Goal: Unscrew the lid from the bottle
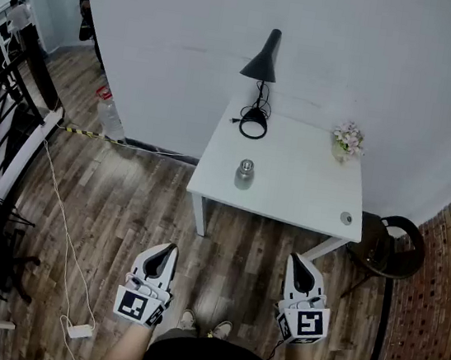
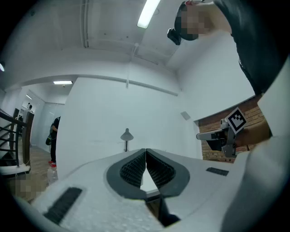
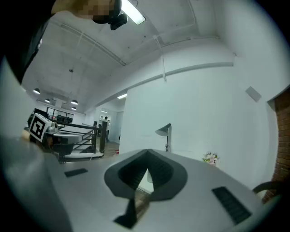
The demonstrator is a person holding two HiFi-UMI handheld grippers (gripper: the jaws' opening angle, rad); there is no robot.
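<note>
**Both grippers clenched and empty, bottle on the table ahead**

The bottle [image 1: 244, 175] stands upright on the white table [image 1: 300, 185], at about 9 o'clock from the table's middle and near its left edge. Its lid [image 1: 247, 164] is on, and the metal wall hides whatever is inside. Nothing touches it.

The left gripper [image 1: 171, 247] and the right gripper [image 1: 294, 257] are held over the wood floor on the near side of the table, well apart from the bottle, which lies at roughly 12 o'clock between their two lines. Each gripper view shows the ribbed pads meeting at the tips with nothing between them, so both jaws are clenched on air.

Other things on the table:
- A black lamp [image 1: 263, 64] at 11 o'clock, its round base by the far edge.
- A small vase [image 1: 341, 152] at 2 o'clock, in the far right corner, holding pale pink flowers [image 1: 349, 137].
- A small grey disc [image 1: 346, 218] at 4 o'clock, near the front right corner; what it is cannot be made out.

A dark chair [image 1: 390, 244] stands just beside the table's right front corner, at 3 o'clock from the disc.
</note>
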